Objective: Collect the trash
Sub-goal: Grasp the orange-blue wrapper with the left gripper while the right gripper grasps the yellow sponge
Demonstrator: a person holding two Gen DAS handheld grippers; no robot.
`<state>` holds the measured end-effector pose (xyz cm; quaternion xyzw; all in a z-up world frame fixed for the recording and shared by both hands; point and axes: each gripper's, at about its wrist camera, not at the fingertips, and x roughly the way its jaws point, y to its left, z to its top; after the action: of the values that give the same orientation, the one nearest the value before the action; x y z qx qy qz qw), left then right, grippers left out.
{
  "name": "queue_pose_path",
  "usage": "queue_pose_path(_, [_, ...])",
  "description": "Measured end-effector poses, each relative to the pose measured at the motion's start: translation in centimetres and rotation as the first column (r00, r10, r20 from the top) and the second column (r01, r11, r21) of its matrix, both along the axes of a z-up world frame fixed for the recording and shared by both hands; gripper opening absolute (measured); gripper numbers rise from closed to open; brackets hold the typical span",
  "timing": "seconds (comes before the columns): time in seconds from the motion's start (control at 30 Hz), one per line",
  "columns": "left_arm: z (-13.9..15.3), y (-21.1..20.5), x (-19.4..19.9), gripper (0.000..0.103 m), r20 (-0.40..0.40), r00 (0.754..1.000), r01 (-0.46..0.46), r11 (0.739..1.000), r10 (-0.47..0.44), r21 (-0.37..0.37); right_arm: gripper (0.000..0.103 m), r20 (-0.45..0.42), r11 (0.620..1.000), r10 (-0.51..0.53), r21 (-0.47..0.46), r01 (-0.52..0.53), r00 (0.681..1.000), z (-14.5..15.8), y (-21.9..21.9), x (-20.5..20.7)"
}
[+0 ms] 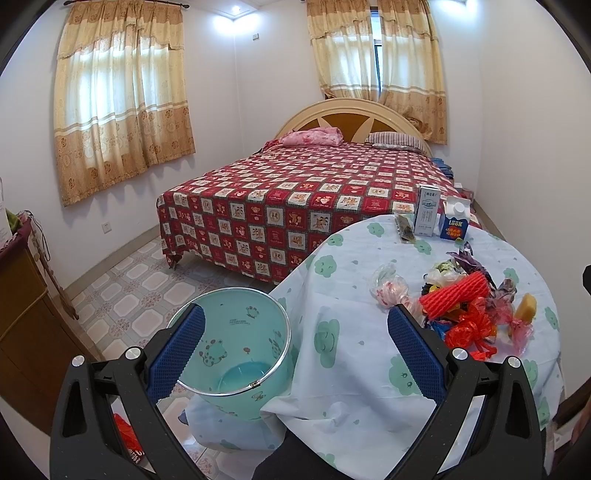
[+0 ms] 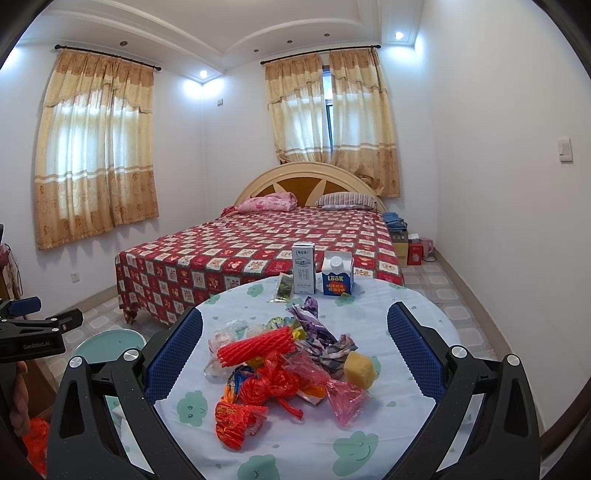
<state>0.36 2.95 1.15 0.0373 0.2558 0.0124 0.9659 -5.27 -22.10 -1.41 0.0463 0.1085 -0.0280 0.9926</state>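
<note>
Trash [image 1: 469,306] lies heaped on the table [image 1: 343,295], right of the bin [image 1: 236,354], ahead of the wide-open, empty left gripper [image 1: 295,350]. From the right wrist, the right gripper [image 2: 295,350] (also spread, empty) frames the pile: probably light, crinkly and slippery; the foam sleeve [image 2: 255,345] seems the firmest hold.

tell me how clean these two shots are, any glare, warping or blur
Left wrist view: strong fisheye bend with black corners, ceiling spotlight blown out, backlit curtains washed pale, trash pile sharp. Right wrist view: same barrel warp, spotlights flare on the walls, trash pile and cartons crisp, no motion blur; soft, even shadows on the tablecloth.
</note>
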Motion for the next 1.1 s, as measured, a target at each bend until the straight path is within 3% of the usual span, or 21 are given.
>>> queue_pose_path(0.27, [-1.9, -1.0, 1.1, 0.097, -0.038, 0.999, -0.016, 0.999, 0.017, 0.028, 0.098, -0.027, 0.999, -0.031, 0.006, 0.031, 0.999, -1.3, -1.5, 0.9])
queue_pose_path(0.5, [-5.6, -3.8, 2.4, 0.097, -0.104, 0.995, -0.003, 0.999, 0.009, 0.053, 0.098, -0.118, 0.991, -0.131, -0.028, 0.128, 0.984, -5.8, -5.1, 2.3])
queue_pose_path(0.77, [-8.5, -9.3, 3.0, 0.097, -0.154, 0.986, 0.068, 0.997, -0.061, 0.036, 0.096, -0.184, 0.983, -0.182, -0.035, 0.179, 0.966, -9.9, -7.9, 2.5])
queue_pose_path(0.93, [-10.7, -12.5, 3.9, 0.097, -0.198, 0.976, 0.094, 0.995, -0.089, 0.017, 0.091, -0.193, 0.982, -0.187, -0.013, 0.188, 0.963, -10.7, -9.4, 3.0])
queue_pose_path(1.1, [-13.1, -14.3, 4.2, 0.097, -0.256, 0.96, 0.133, 0.99, -0.116, 0.054, 0.09, -0.202, 0.984, -0.174, -0.004, 0.177, 0.964, -11.5, -9.8, 3.5])
